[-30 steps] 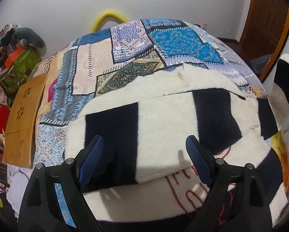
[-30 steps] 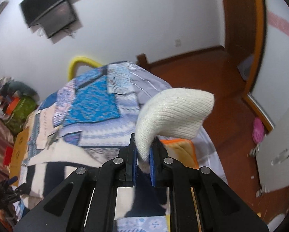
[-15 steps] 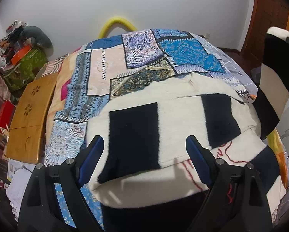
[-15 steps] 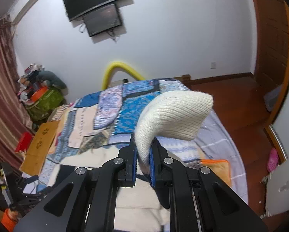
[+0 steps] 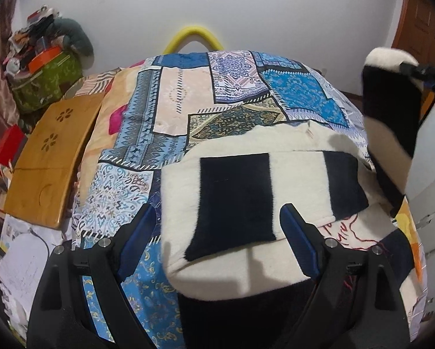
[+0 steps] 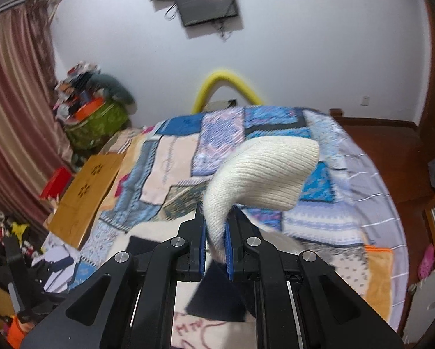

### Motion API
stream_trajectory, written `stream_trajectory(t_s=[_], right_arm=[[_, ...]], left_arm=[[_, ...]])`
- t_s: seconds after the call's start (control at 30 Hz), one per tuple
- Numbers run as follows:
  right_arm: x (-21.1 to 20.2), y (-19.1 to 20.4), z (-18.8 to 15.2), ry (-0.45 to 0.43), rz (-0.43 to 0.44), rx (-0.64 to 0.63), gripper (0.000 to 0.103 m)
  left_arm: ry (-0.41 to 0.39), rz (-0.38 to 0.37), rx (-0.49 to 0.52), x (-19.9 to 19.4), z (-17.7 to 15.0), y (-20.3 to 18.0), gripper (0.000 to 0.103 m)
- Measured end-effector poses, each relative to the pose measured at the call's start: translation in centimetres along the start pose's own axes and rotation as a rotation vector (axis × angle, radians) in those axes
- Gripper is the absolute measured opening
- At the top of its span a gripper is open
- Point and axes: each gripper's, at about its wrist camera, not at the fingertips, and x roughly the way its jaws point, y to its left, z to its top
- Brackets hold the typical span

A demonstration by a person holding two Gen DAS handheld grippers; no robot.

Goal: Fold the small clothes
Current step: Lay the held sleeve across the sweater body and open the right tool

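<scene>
The fold looks about half done: 1 sleeve already lies across the sweater (image 5: 299, 157) on the quilt (image 5: 171, 107), the left gripper (image 5: 217, 232) gapes empty over it, and the right gripper (image 6: 216, 242), at 3 o'clock, pinches the other cream cuff (image 6: 264, 174) aloft, unfolded yet.

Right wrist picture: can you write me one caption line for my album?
The right gripper, jaws shut on a cream knitted sleeve cuff, holds it up over the patchwork bedspread.
</scene>
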Motion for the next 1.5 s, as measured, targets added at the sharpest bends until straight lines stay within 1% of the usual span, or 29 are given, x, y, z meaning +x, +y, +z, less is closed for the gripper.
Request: stream_trajectory(t_s=[0.13,0.3,0.53,0.6,0.67,0.87,0.9,0.93,0.97,1.0,1.03,1.2,1.27,1.33,1.4,1.47,1.5], right_arm=[[2.6,2.8,-1.3,0.066,0.030,-0.042,0.009],[5.8,6.2,-3.8,0.167,0.062,-0.108,0.009],[8.9,9.0,-7.5,0.289,0.064,-0.211,0.010],[9.5,9.6,-8.4,0.316,0.070,-0.229,0.012],[9.8,9.5,-8.9,0.334,0.083,-0.218,0.014],[10.9,8.6,-9.8,0.414,0.130,-0.117,0.017],[10.9,8.4,-9.9,0.430,0.137,-0.109,0.018],[10.8,8.3,-10.0,0.439,0.139,-0.108,0.021],[10.6,8.3,-10.0,0.443,0.141,-0.108,0.024],[10.3,8.2,-10.0,0.446,0.144,-0.116,0.030],[9.8,8.2,-9.9,0.438,0.143,-0.126,0.033],[7.3,7.6,-8.8,0.368,0.125,-0.169,0.035],[6.1,7.2,-8.3,0.336,0.108,-0.187,0.038],[4.6,6.5,-7.7,0.292,0.086,-0.206,0.046],[3.2,5.5,-7.2,0.257,0.067,-0.217,0.050],[2.2,4.4,-6.9,0.234,0.043,-0.225,0.050],[1.6,3.5,-6.8,0.220,0.017,-0.232,0.050]], left_arm=[[-0.001,0.015,-0.009,0.0,-0.5,1.4,0.087],[0.019,0.043,-0.029,0.6,-1.3,3.1,0.088],[0.050,0.045,-0.075,1.6,-2.0,4.8,0.088],[0.056,0.049,-0.076,1.8,-2.1,4.9,0.088],[0.060,0.054,-0.075,1.9,-2.1,5.0,0.088],[0.062,0.050,-0.066,1.6,-2.1,4.4,0.088],[0.060,0.051,-0.060,1.6,-2.0,4.2,0.088],[0.059,0.052,-0.052,1.5,-2.0,3.9,0.088],[0.058,0.052,-0.046,1.4,-1.9,3.8,0.088],[0.057,0.052,-0.039,1.3,-1.9,3.5,0.088],[0.057,0.053,-0.033,1.3,-1.8,3.3,0.088],[0.054,0.040,-0.022,0.9,-1.4,2.2,0.088],[0.055,0.032,-0.020,0.8,-1.3,1.8,0.088],[0.055,0.032,-0.014,0.7,-1.2,1.3,0.088],[0.055,0.026,-0.012,0.7,-1.0,1.0,0.088],[0.060,0.016,-0.022,0.7,-0.8,0.9,0.088],[0.063,0.014,-0.028,0.7,-0.6,0.9,0.088]])
